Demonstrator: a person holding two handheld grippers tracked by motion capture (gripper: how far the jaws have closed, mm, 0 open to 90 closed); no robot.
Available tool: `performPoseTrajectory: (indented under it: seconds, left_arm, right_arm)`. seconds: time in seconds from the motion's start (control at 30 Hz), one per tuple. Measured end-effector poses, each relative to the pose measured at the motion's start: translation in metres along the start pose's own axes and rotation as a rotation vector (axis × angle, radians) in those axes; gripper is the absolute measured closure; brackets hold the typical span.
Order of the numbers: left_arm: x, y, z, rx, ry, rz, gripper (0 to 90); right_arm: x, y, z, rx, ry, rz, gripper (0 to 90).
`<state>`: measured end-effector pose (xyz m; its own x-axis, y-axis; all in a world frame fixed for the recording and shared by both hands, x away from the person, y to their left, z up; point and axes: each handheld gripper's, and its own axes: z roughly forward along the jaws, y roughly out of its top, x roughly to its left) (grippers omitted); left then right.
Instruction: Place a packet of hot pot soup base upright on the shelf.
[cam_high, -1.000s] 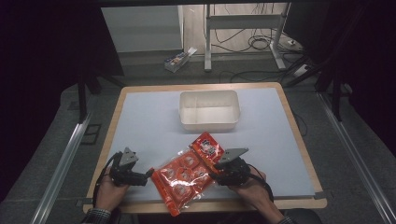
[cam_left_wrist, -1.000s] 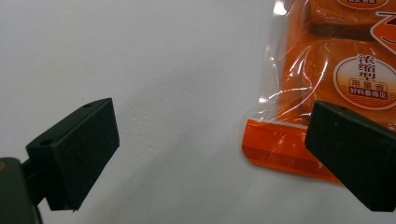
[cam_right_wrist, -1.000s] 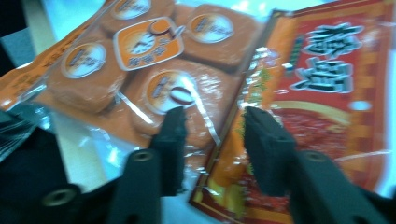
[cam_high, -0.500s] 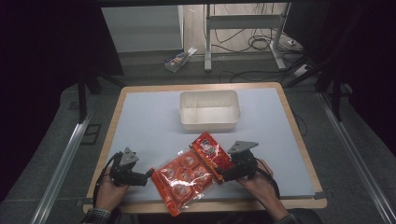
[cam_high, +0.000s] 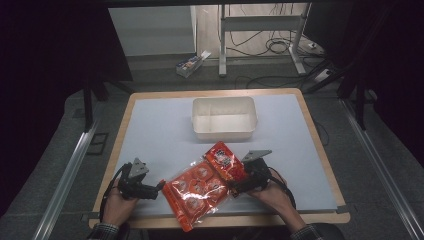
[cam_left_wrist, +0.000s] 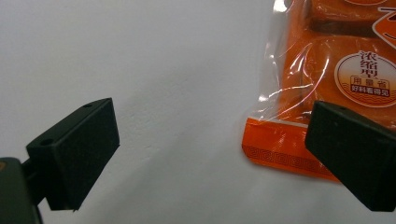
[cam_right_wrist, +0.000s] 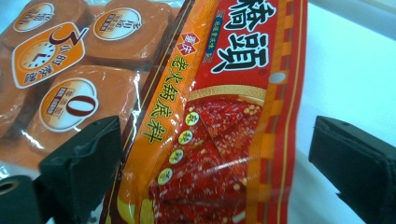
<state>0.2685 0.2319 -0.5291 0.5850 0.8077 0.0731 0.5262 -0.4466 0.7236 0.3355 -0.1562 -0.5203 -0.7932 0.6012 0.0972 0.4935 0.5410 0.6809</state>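
We see our right gripper (cam_high: 236, 186) with jaws spread wide, just opened, straddling the glossy red sachet (cam_right_wrist: 224, 121) without pressing it. That flat sachet overlaps a crinkly clear orange packet (cam_high: 192, 192) of square blocks at the table's (cam_high: 165, 125) near edge. Our left gripper (cam_left_wrist: 210, 154) stands released beside the packet's corner.

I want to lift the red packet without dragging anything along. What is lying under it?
The red packet overlaps the edge of the orange pack of blocks, with the grey table beneath its other side. How far the orange pack runs underneath is covered.
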Motion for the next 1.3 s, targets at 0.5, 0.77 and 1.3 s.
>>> performPoseTrajectory:
  seconds: [0.5,0.77,1.3]
  left_arm:
    - [0.000,0.000,0.000,0.004,0.001,0.004,2.8]
    - [-0.001,0.000,0.001,0.006,0.000,0.007,2.9]
    - [0.001,-0.001,-0.001,-0.010,0.008,-0.008,2.8]
  right_arm:
    - [-0.001,0.023,0.022,0.005,0.095,-0.029,50.5]
    - [-0.001,0.027,0.024,-0.004,0.100,-0.009,83.8]
    - [0.003,0.042,0.007,-0.007,0.146,-0.008,88.3]
